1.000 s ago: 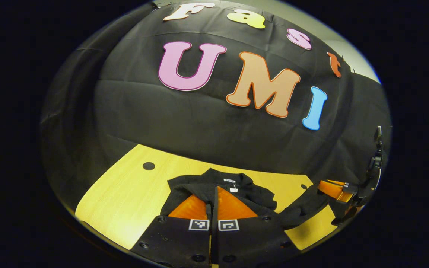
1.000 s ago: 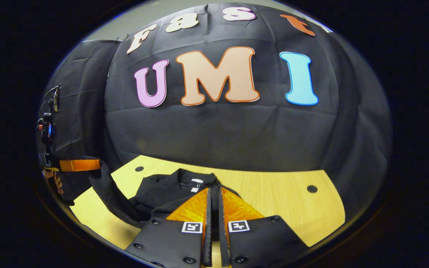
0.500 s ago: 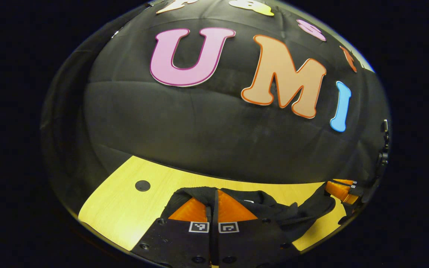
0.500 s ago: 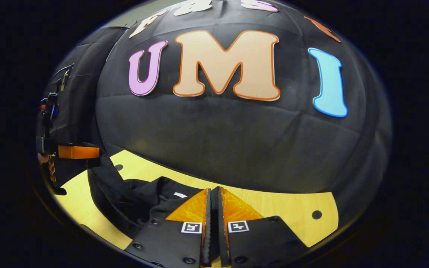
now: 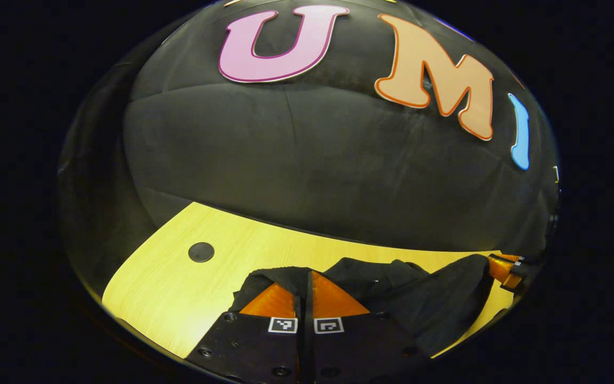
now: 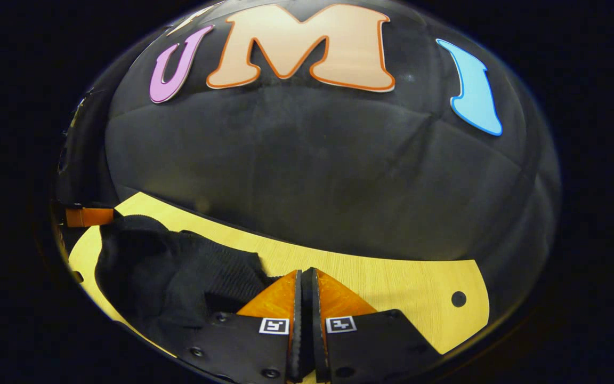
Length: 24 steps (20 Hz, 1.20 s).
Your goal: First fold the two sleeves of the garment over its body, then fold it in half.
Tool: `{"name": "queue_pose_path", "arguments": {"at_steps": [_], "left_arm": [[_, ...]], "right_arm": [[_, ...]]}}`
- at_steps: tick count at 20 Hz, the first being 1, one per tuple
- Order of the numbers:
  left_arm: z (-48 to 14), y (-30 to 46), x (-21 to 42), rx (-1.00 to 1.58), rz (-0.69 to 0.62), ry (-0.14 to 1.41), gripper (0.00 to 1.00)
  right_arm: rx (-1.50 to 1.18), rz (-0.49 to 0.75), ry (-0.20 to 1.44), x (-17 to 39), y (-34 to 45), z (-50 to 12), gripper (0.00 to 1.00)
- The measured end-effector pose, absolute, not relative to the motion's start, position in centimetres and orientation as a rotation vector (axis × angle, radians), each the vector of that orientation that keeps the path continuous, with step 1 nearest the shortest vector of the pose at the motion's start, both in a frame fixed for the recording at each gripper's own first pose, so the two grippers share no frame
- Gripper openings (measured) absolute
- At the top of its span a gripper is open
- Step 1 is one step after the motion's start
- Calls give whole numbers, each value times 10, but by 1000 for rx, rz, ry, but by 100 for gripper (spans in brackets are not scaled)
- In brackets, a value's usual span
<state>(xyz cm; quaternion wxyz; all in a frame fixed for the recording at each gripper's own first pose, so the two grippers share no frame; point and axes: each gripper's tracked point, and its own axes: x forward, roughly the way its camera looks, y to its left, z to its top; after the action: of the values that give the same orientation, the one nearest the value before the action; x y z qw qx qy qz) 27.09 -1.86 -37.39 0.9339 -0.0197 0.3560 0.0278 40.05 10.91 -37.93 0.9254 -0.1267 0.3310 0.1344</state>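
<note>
On the wooden table [image 5: 179,277], near its far edge by the booth wall, the black garment [image 5: 424,298] lies bunched between the two grippers. Left gripper view: left gripper [image 5: 307,277] has both fingers pressed together with a fold of garment fabric pinched at the tips. The right gripper [image 5: 504,269] shows at the far right edge, cloth running up to it.

Right gripper view: right gripper [image 6: 305,277] is likewise clenched, fingers nearly touching, garment [image 6: 179,277] edge caught between them. The left gripper [image 6: 88,217] sits at the far left edge with fabric draped from it down to the table [image 6: 392,288].

Versus 1.0 s ago: both cameras are closer to the wall, the table's far edge is nearer. The collar and its white tag, visible then, are now covered; the cloth reads as one dark heap. The span between the grippers, slack and hanging before, now lies lower on the tabletop. Both grips unchanged throughout.
</note>
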Motion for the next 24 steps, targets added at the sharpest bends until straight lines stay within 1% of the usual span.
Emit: {"name": "queue_pose_path", "arguments": {"at_steps": [1,3,4,5,6,7,11,15,18,19,20,21,24], "left_arm": [[-375,-14,268,-38,67,734,5],[-380,-7,266,-18,78,757,49],[-366,1,262,5,97,740,70],[-358,4,266,3,105,716,92],[-345,5,271,-3,109,680,94],[-328,5,274,0,114,641,95],[-257,6,282,111,118,494,95],[-176,-21,281,130,51,329,93],[-135,-31,259,127,24,255,93],[-124,-33,250,113,21,237,93],[-111,-30,236,92,40,213,92],[-98,-27,224,67,55,175,94],[-70,-21,174,59,66,103,92]], "right_arm": [[-262,265,660,407,106,-376,33],[-275,231,604,416,94,-362,78],[-268,238,576,417,92,-351,100],[-264,234,554,419,88,-340,99],[-258,233,536,419,86,-330,100],[-247,237,525,417,85,-323,99],[-207,260,480,401,87,-281,99],[-168,297,363,371,99,-215,99],[-128,322,256,328,100,-163,99],[-115,326,228,308,97,-148,97],[-102,328,208,288,92,-137,96],[-87,330,189,266,89,-129,99],[-28,322,162,198,80,-117,98]]}}
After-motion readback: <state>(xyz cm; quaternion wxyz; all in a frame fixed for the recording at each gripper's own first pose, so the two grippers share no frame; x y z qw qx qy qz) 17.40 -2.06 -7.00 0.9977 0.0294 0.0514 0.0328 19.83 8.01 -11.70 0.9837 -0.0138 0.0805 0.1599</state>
